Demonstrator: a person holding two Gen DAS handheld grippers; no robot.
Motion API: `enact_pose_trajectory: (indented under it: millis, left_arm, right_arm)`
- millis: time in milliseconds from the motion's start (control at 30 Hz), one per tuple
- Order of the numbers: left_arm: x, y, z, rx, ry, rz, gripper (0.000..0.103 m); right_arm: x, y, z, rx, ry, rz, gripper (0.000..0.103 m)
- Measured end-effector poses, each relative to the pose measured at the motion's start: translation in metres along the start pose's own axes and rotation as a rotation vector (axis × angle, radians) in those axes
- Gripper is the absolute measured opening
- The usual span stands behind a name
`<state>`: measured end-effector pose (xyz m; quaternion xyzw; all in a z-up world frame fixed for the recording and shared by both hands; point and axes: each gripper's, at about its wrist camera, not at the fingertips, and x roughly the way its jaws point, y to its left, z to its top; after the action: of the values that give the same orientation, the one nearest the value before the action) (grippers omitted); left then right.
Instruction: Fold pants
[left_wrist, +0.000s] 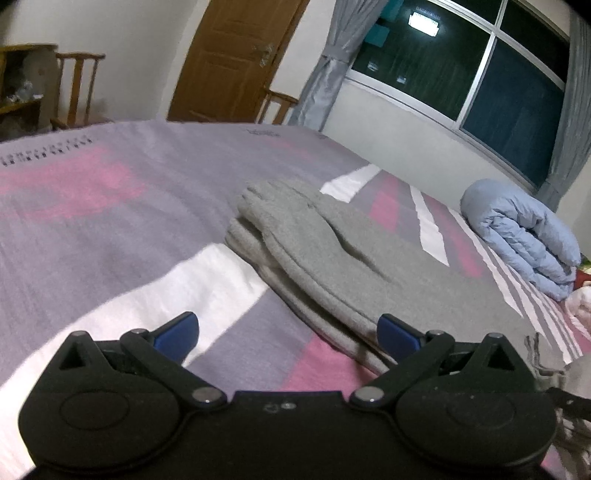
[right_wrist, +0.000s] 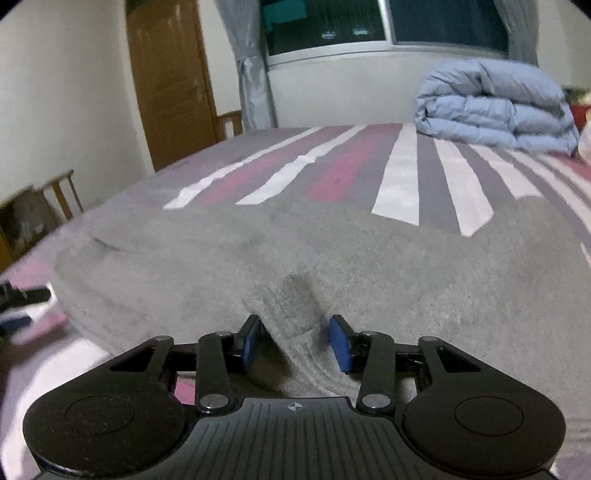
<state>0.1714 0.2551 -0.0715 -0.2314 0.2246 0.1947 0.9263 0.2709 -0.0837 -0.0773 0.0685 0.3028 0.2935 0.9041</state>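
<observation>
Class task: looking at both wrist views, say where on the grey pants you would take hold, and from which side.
Grip the grey pants at the raised ridge of cloth between the right hand-held gripper fingers, coming from the near edge. The cloth stands up there, so open jaws can close around it; elsewhere it lies flat on the striped bedsheet.

Under my fingers spreads the bed (left_wrist: 110, 229), its cover striped in grey, pink and white, with the grey pants (right_wrist: 332, 251) lying folded directly on it and a folded pale blue quilt (right_wrist: 495, 103) resting at its far end near the window wall.
</observation>
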Motion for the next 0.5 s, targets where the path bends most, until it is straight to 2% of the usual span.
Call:
enact_pose_trajectory:
  millis: [33,100,200,233,267,300,333,467,500]
  left_arm:
    - [-0.001,0.000,0.000,0.000,-0.005,0.002,0.097]
    - [0.000,0.000,-0.001,-0.001,0.005,0.000,0.097]
    - [0.001,0.000,-0.001,0.004,0.006,0.001,0.097]
    - [0.002,-0.001,-0.001,0.008,0.009,0.000,0.097]
    - [0.003,-0.001,-0.001,0.011,0.012,0.001,0.097]
    - [0.003,-0.002,-0.001,0.012,0.013,0.004,0.097]
    - [0.003,-0.001,-0.001,0.012,0.014,0.006,0.097]
    - [0.004,-0.002,-0.001,0.021,0.020,0.004,0.097]
    - [0.005,-0.002,-0.001,0.022,0.021,0.005,0.097]
  right_arm:
    - [-0.004,-0.003,0.001,0.022,-0.009,0.004,0.023]
    - [-0.011,-0.009,0.003,0.058,-0.045,0.022,0.019]
    - [-0.035,-0.009,0.005,0.051,-0.147,0.108,0.018]
    - [-0.038,-0.007,0.005,0.023,-0.149,0.139,0.018]
    - [-0.033,-0.005,0.003,-0.010,-0.097,0.176,0.018]
    - [-0.021,-0.002,-0.001,-0.050,-0.014,0.174,0.018]
    - [-0.014,-0.002,-0.006,-0.069,0.025,0.152,0.018]
    - [-0.016,-0.010,-0.005,-0.008,0.009,0.154,0.020]
    - [-0.017,-0.010,-0.006,-0.012,0.005,0.155,0.027]
